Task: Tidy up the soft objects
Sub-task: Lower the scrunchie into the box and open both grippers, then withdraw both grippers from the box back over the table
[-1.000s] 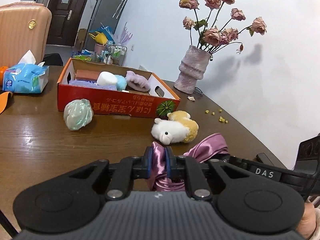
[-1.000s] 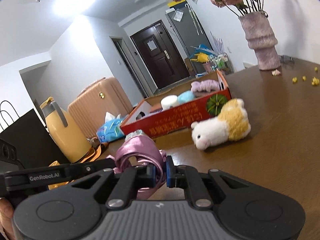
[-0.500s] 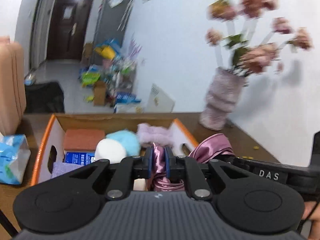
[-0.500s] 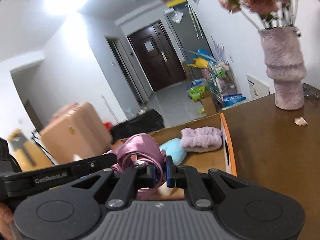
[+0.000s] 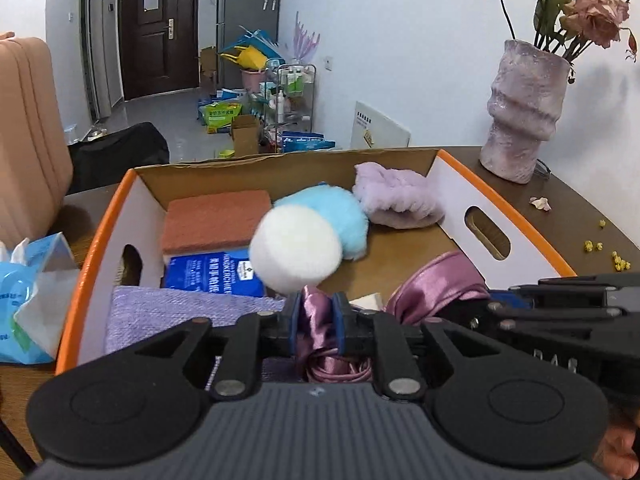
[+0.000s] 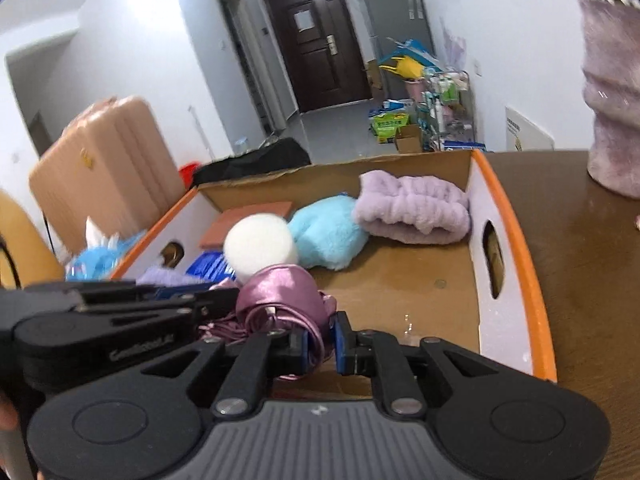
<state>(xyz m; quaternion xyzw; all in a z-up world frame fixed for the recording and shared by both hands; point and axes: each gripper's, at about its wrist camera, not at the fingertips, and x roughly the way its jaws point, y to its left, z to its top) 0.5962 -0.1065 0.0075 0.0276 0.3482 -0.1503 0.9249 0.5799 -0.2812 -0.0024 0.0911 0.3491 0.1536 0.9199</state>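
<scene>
Left wrist view shows the left gripper (image 5: 316, 322) pinched tight on a fold of the pink satin cloth (image 5: 436, 284), held above the open cardboard box (image 5: 516, 216); the right wrist view shows the right gripper (image 6: 322, 340) with its jaws narrowed on another fold of the same cloth (image 6: 276, 296), though there a small gap shows beside the fabric, so that hold looks the lighter of the two. The cloth hangs bunched between both grippers over the near part of the box, above its bare floor and just in front of the white puff (image 5: 296, 248), the blue plush (image 5: 332, 216) and the lilac fluffy band (image 5: 396, 200). The likely trouble is the slippery satin: if one gripper lets go first, the loose end may drag over the near wall and spill onto the tabletop (image 6: 588, 264), or it may snag on a finger pad and be pulled back out. Lowering it too far left could also knock the white puff off the blue packet (image 5: 208, 272). The underside of the cloth and how much hangs below the grippers is hidden by the gripper bodies, the near box wall is cut off in both views, and the vase (image 5: 524, 108) is cropped in the right view.
</scene>
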